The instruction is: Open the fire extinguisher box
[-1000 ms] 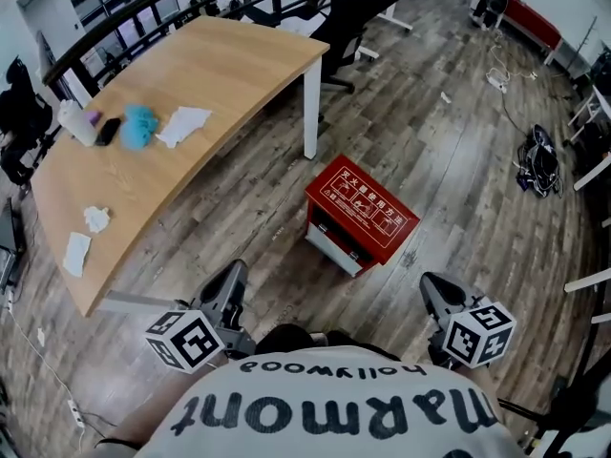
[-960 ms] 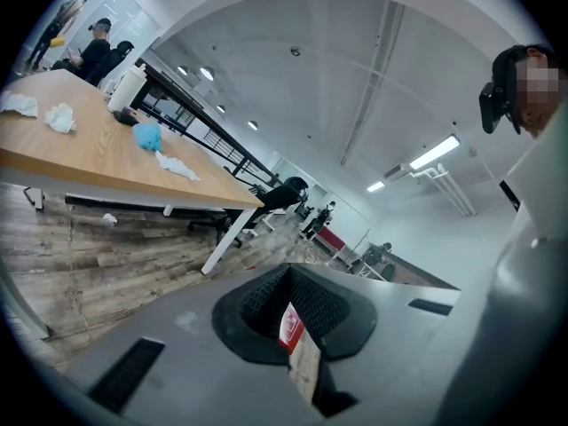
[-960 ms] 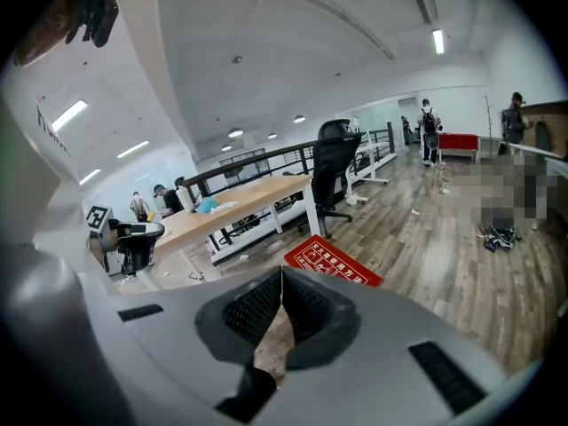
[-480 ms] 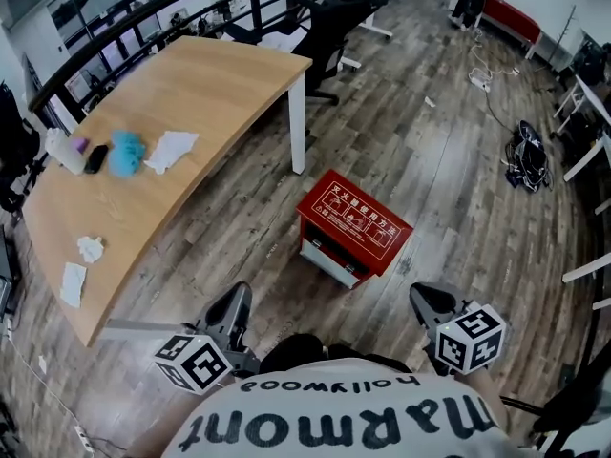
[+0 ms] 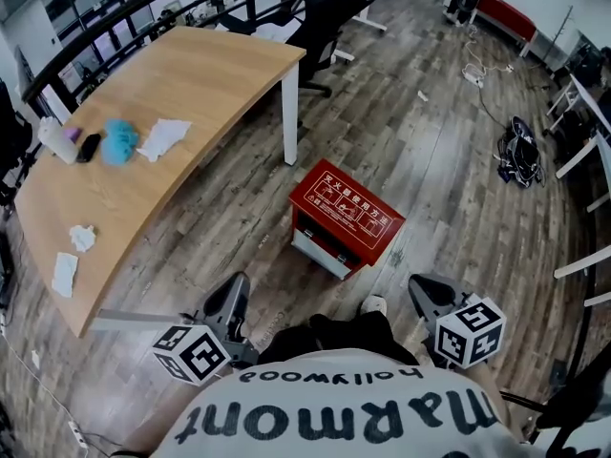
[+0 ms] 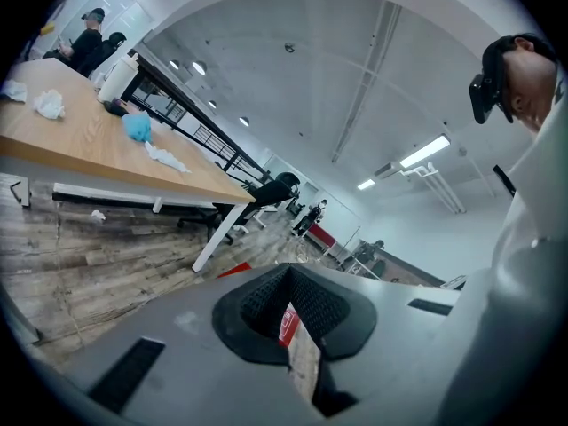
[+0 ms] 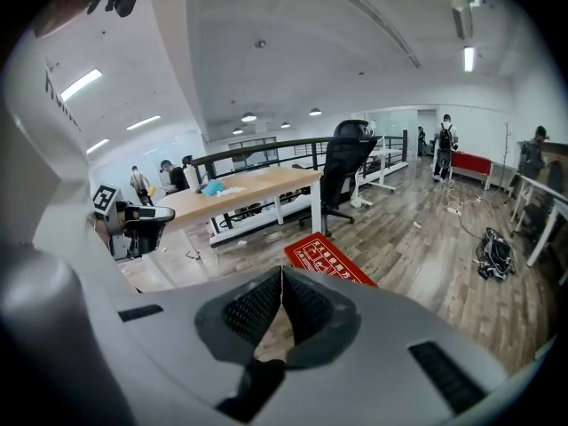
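The red fire extinguisher box (image 5: 346, 219) stands shut on the wooden floor beside a desk leg, with its white-printed lid on top and its pale front facing me. It lies well ahead of both grippers. My left gripper (image 5: 235, 286) hangs at the lower left and my right gripper (image 5: 421, 288) at the lower right, both close to my body. In the left gripper view the left gripper (image 6: 288, 270) has its jaws together and empty, with a strip of the box (image 6: 287, 325) showing behind them. The right gripper (image 7: 282, 270) is likewise shut on nothing, and the box (image 7: 330, 257) lies beyond it.
A long wooden desk (image 5: 191, 84) with a blue object (image 5: 118, 139), tissues and a bottle stands to the left, its white leg (image 5: 289, 122) near the box. A black office chair (image 5: 329, 3) is behind it. A black bag (image 5: 516, 151) lies at the right. My shoe (image 5: 373, 305) is below the box.
The head view has shifted: the box and desk now sit a little further left and up in the picture, and a shoe shows below the box. Both grippers have hardly moved.
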Demonstrator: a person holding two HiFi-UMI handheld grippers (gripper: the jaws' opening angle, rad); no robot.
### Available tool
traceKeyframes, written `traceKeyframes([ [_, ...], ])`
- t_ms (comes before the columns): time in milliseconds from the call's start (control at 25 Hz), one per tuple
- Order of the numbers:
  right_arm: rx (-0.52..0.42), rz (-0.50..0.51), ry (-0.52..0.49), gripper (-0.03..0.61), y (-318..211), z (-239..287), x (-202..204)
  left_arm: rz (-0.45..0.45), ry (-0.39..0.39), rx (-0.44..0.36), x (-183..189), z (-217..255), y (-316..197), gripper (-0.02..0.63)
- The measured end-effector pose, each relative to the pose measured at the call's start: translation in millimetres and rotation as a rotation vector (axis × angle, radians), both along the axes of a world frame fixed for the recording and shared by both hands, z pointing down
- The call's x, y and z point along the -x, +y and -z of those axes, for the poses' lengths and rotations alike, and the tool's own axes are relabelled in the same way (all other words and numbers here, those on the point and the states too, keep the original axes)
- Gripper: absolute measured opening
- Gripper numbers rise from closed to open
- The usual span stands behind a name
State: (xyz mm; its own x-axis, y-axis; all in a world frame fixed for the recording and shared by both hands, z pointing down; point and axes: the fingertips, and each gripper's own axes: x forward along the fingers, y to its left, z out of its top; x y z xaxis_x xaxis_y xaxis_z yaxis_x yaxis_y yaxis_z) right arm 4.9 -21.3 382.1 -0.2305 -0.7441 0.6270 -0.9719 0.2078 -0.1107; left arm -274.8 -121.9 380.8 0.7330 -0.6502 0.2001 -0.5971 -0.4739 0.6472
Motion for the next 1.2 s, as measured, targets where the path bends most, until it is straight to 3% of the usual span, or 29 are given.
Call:
traceKeyframes([
  [360,0.004,0.032,-0.017,0.010,-12.8,-4.7,-15.7,0.032,-0.020,0.001,-15.0,-2.2,-5.2,0.006],
  [720,0.001,0.129,-0.028,0.011,-86.8,-19.8,-59.9,0.131,-0.066,0.031,-47.6,-14.8,-47.2,0.006],
  [960,0.027,0.177,-0.053,0.011,-143.3,-28.6,-110.4,0.186,-0.101,0.074,-95.8,-23.6,-88.1,0.006],
  [1200,0.076,0.188,-0.059,0.009,-185.0,-40.9,-165.0,0.163,-0.041,0.050,-150.2,-36.4,-129.3,0.006],
])
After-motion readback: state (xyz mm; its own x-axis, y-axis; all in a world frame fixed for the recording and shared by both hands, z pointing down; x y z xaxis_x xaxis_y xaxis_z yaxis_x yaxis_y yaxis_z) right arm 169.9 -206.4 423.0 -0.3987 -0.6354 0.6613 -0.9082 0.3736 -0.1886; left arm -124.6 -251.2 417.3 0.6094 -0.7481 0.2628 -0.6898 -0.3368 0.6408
